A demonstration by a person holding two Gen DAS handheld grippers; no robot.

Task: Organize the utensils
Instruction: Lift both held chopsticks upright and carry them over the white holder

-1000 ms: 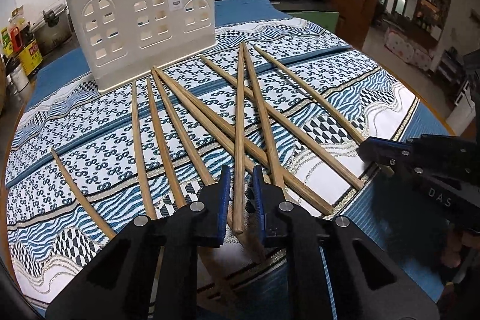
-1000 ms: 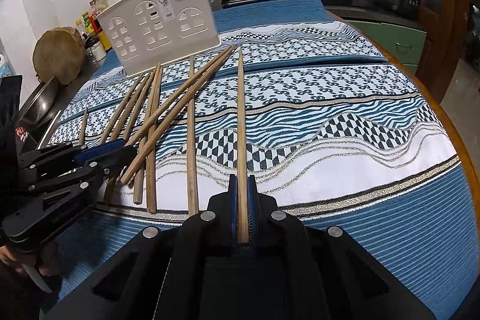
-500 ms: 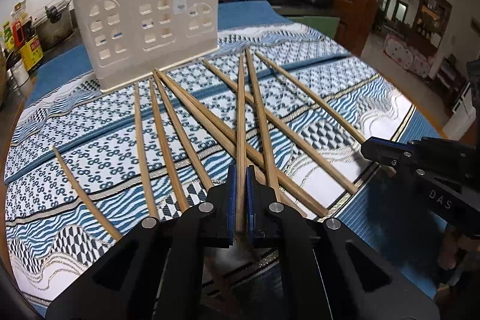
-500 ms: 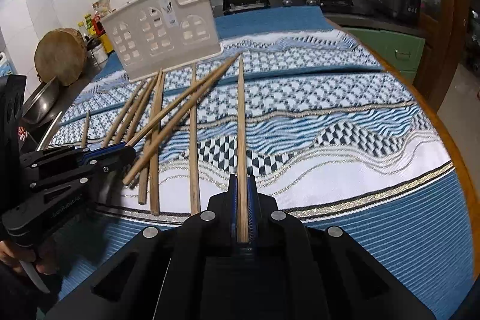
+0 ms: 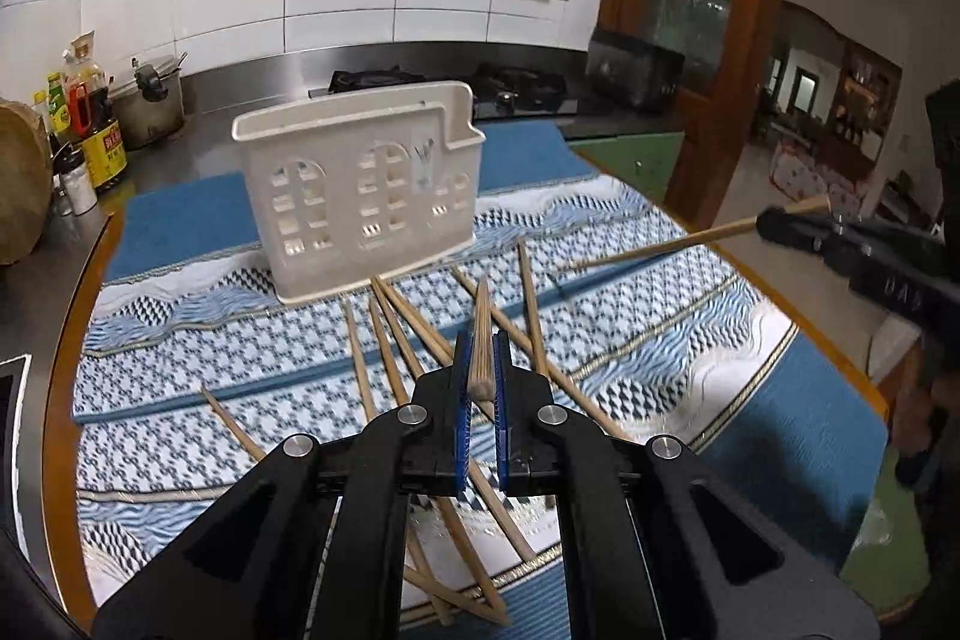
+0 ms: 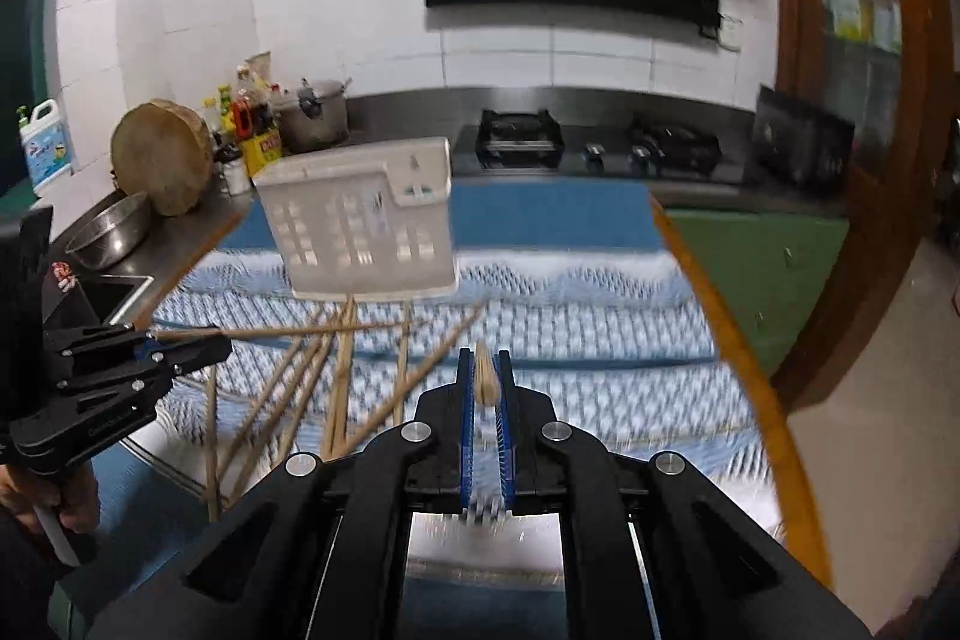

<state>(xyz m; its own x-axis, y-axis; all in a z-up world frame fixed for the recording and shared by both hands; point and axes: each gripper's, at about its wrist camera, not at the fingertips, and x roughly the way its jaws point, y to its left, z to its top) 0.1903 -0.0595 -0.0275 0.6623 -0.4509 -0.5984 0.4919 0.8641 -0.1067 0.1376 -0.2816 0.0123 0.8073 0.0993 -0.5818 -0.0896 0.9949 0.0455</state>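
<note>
Blue patterned cloth (image 5: 252,358) now lies below both lifted grippers, the left gripper (image 5: 481,364) and right gripper (image 6: 483,379) each clamped on a chopstick raised toward the white holder (image 5: 360,196), while loose chopsticks (image 5: 390,340) remain before it.

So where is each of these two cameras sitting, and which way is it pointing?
Left wrist: on the left gripper, looking along its fingers and gripped chopstick toward the white holder; the right gripper shows at right.
Right wrist: on the right gripper, facing the stove wall; the left gripper shows at left.
Shared: holder, loose chopsticks, patterned cloth.
</note>
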